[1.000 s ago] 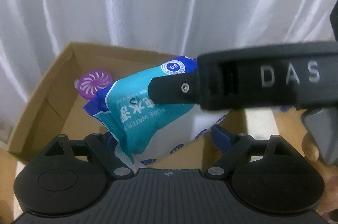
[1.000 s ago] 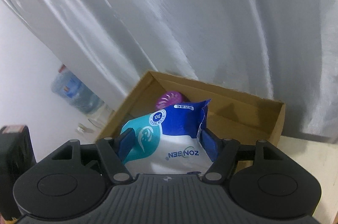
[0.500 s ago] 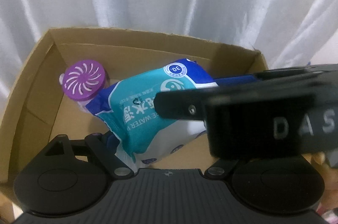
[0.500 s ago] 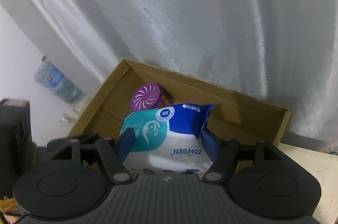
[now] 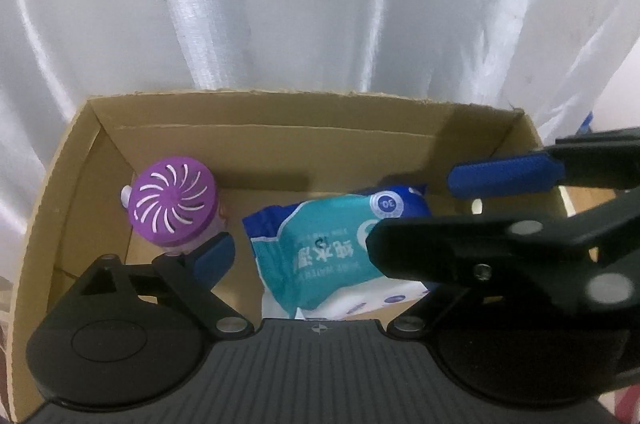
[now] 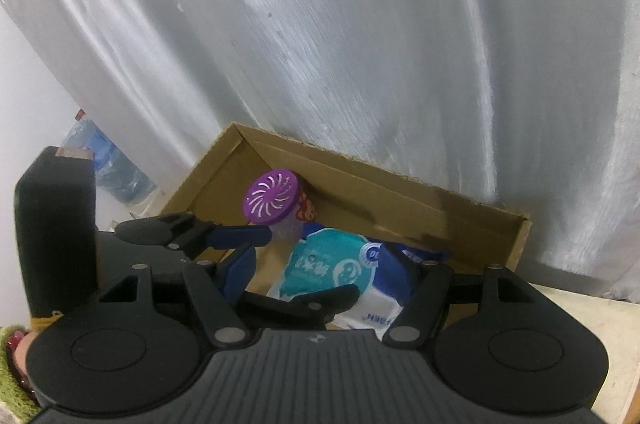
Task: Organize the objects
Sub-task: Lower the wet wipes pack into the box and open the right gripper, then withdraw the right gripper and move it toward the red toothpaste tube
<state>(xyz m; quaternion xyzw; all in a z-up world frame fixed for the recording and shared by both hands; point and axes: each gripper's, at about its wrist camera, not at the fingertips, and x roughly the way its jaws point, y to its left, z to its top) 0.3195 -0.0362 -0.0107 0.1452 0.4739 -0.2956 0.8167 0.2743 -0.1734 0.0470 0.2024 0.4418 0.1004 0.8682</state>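
Wipes pack [image 5: 332, 248] lowered into cardboard box [image 5: 280, 112], left hand-held gripper [image 5: 316, 256] just opened off it, right hand-held gripper [image 6: 320, 264] clamped on it.

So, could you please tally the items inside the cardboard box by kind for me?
Wet wipes pack, teal and blue: 1
Purple-lidded air freshener: 1
Total in the cardboard box: 2
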